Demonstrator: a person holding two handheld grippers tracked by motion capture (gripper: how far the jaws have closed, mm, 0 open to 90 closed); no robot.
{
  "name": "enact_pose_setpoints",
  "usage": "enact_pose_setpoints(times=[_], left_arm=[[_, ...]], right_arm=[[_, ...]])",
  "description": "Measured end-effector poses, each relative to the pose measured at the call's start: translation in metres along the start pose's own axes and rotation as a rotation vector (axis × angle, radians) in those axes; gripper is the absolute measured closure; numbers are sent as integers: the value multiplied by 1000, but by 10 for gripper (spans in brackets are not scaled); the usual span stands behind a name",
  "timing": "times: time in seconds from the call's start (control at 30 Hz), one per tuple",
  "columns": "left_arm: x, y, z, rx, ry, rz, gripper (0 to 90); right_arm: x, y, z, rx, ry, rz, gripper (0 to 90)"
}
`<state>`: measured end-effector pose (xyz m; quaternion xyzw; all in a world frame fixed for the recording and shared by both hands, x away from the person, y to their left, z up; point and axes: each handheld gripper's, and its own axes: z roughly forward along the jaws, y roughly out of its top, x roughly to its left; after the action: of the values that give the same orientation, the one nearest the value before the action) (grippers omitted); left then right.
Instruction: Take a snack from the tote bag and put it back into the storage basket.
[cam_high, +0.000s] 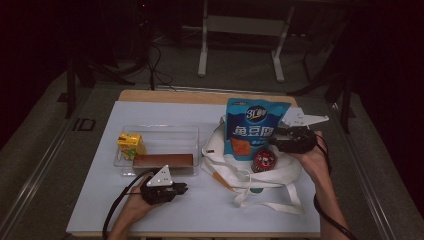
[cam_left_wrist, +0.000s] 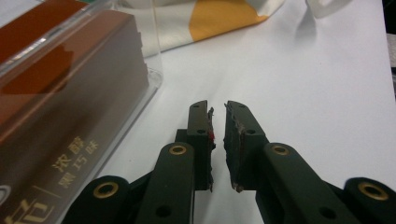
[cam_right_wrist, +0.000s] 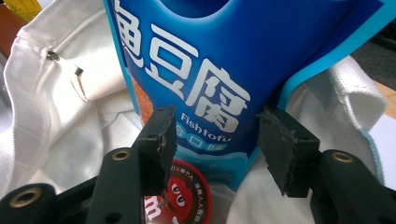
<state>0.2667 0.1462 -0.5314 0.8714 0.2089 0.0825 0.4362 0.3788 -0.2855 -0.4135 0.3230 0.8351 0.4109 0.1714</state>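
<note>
- While it stands upright on the white tote bag (cam_high: 280, 172), the blue snack pouch (cam_high: 252, 131) leans slightly, its printed face towards the person's side of the table; in the right gripper view the pouch (cam_right_wrist: 196, 60) rises just beyond the jaws.
- Beside the pouch's lower right corner lies a small red candy packet (cam_high: 263, 160), also resting on the bag; in the right gripper view the packet (cam_right_wrist: 187, 196) shows low between the jaws.
- At the pouch's right edge, the right gripper (cam_high: 280, 136) is held level in the person's right hand (cam_high: 315, 160); its jaws stand apart, released, with a wide gap between the pads, and they press on nothing, though the pouch's lower edge sits in the gap behind them.
- Spread flat on the white table cover (cam_high: 100, 200), the tote bag has straps trailing towards the near edge and an orange patch at its left side.
- To the left of the bag sits a clear plastic tray (cam_high: 190, 132) holding a brown chocolate box (cam_high: 162, 160) along its near wall and a yellow drink carton (cam_high: 131, 145) at its left end.
- Near the tray's front corner, the left gripper (cam_high: 182, 189) rests low over the cover, its jaws clenched almost together with only a narrow slit and nothing between them; in the left gripper view the chocolate box (cam_left_wrist: 60, 112) lies just to the left of its jaws.
</note>
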Motion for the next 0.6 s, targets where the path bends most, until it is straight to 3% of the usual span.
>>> enact_pose_setpoints(times=[0.17,0.4,0.47,0.6], left_arm=[[0,0,0,4,-5,3,800],[-1,0,1,11,-11,5,793],[-1,0,2,12,-14,5,792],[-1,0,2,17,-20,8,789]], right_arm=[[-1,3,-1,27,2,31,471],[4,0,-7,58,-39,6,463],[2,1,-8,58,-57,13,454],[-2,7,-7,27,-45,10,433]])
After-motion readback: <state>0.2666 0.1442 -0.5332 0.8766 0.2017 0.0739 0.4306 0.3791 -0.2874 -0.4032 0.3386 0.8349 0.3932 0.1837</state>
